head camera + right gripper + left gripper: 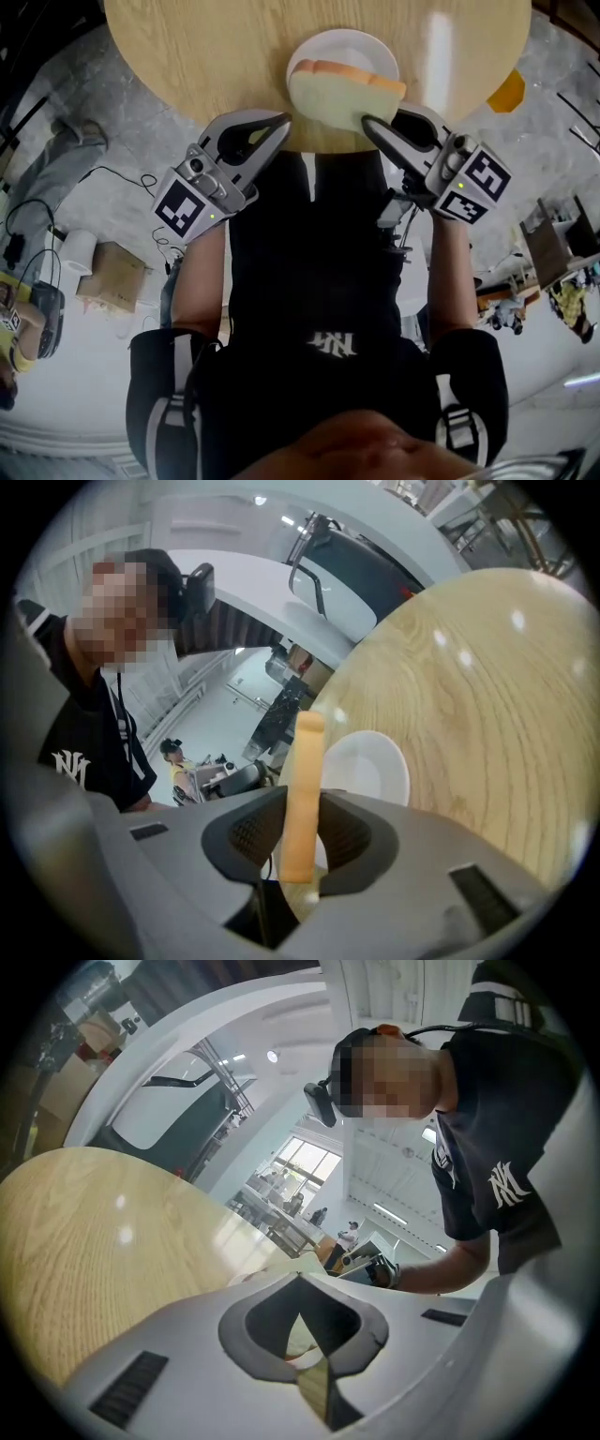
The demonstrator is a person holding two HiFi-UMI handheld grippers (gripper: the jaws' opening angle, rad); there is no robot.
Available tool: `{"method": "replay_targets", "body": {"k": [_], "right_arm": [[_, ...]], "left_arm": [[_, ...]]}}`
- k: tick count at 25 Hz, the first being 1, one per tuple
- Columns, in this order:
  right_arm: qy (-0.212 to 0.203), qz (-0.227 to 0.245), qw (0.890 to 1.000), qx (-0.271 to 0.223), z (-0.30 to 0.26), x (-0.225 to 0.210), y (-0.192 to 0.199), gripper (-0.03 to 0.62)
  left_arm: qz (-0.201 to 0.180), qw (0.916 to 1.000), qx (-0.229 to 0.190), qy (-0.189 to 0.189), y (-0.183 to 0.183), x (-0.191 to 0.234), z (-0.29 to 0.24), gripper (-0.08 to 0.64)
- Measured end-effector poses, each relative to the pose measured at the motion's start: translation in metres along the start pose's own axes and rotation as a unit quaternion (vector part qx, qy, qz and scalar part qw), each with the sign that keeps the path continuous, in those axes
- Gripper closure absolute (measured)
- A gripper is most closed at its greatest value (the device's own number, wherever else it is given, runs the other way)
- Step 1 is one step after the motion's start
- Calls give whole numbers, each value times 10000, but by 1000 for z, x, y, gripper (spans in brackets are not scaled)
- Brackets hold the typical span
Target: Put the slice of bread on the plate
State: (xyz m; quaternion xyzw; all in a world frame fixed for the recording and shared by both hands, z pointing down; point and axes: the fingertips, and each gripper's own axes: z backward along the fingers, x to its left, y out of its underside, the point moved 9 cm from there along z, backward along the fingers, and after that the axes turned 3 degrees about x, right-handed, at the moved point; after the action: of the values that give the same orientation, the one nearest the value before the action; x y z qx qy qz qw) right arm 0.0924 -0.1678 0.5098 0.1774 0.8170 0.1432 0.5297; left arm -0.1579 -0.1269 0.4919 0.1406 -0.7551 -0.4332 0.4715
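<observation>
Bread slice [342,94] pinched by its near edge in the right gripper [372,124], jaws partly closed on it, reaching out ahead of them over the plate [349,39]. Likely faults: early release with part of the slice past the near rim, tipping it onto the table [187,56]; soft crumb tearing at the narrow pinch. Right gripper angled slightly down; left gripper [278,122] alongside, tips together, empty.

Reaching forward, left forearm [199,281] and right forearm [452,272] run parallel — left gripper [279,122] with jaws pressed together, empty; right gripper [369,124] angles downward, clamped on the slice of bread [339,94].
</observation>
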Motion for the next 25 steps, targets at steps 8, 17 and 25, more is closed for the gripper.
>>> {"method": "replay_targets", "body": {"k": [8, 17, 25], "right_arm": [[587, 436, 9972, 171, -6, -5, -15, 468], [1828, 1497, 9708, 424, -8, 2, -27, 407], [2588, 2236, 9377, 612, -4, 0, -16, 356]], "left_arm": [[-116, 9998, 86, 132, -5, 3, -8, 549], [-12, 9998, 84, 198, -10, 7, -14, 549], [23, 9998, 50, 184, 7, -3, -15, 549]]}}
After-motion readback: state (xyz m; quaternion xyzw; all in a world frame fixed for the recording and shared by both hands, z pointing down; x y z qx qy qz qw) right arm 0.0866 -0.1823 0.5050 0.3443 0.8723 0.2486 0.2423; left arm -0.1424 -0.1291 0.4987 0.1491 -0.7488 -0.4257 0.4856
